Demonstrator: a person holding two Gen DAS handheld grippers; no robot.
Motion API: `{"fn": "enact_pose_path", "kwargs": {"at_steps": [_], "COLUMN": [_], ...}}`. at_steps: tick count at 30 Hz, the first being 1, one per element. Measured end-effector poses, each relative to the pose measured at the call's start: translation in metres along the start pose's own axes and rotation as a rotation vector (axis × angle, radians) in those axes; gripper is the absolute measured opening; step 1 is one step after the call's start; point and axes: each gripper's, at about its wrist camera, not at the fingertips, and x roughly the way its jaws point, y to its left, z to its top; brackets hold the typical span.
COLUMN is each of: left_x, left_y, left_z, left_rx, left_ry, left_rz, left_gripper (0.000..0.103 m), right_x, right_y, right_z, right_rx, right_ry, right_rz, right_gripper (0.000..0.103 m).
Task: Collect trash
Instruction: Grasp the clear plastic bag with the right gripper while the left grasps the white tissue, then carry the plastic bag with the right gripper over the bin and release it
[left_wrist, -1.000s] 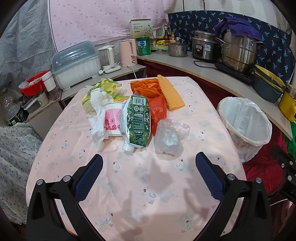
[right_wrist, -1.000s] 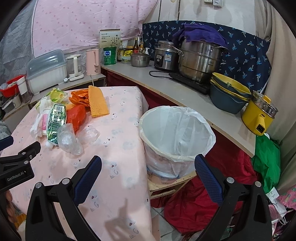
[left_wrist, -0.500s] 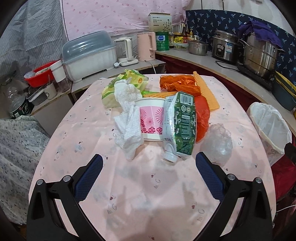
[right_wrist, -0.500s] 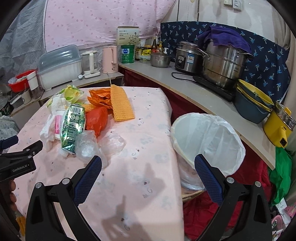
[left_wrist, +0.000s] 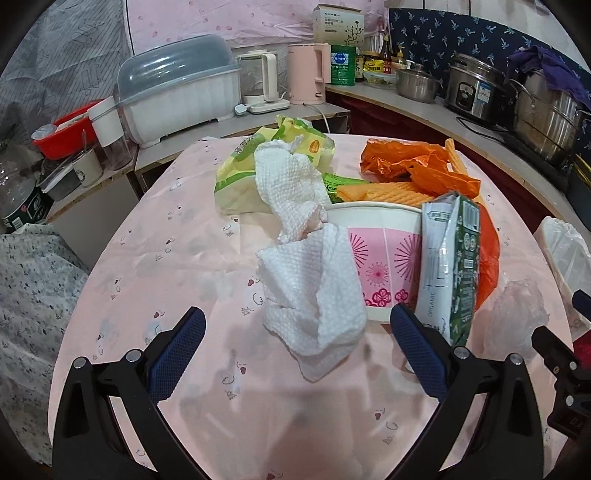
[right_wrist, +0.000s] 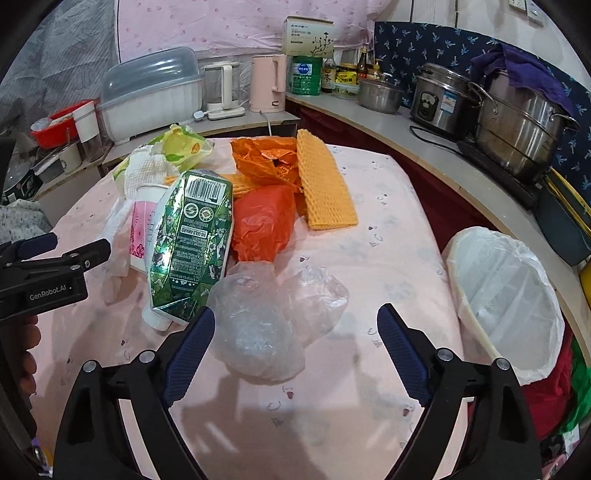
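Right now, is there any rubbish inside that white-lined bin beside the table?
No, the white-lined bin looks empty inside, while the green carton and the wrappers lie on the table.

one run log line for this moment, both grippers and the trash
left gripper: open, at paper towel | right gripper: closing around clear plastic bag | bin: empty

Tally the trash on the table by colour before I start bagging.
Orange: 3, crumpled wrapper, plastic bag, foam mesh sleeve
Green: 2, carton, snack bag
White: 1, paper towel
Pink: 1, paper cup
Clear: 1, plastic bag
Total: 8
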Motion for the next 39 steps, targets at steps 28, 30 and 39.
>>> {"fn": "enact_pose_path", "kwargs": {"at_steps": [28, 30, 39], "left_x": [-0.062, -0.072, -0.108], "left_y": [-0.028, -0.04, -0.114], "left_z": [0.008, 0.011, 0.023], "left_rx": [0.001, 0.016, 0.109], "left_ry": [-0.08, -0.099, -0.158], "left_rz": [-0.112, -0.137, -0.263], "left_gripper": [0.007, 0.007, 0.007], "right_x": [-0.037, -0.048, -0.09], "right_y": [-0.037, -0.049, -0.111], "right_z": [0.001, 0.001, -0.005], "right_rx": [0.09, 0.111, 0.204], "right_ry": [-0.078, -0.102, -0.187], "right_rz": [0.02, 0.008, -0.083], "right_gripper": [0.028, 0.028, 0.028]}}
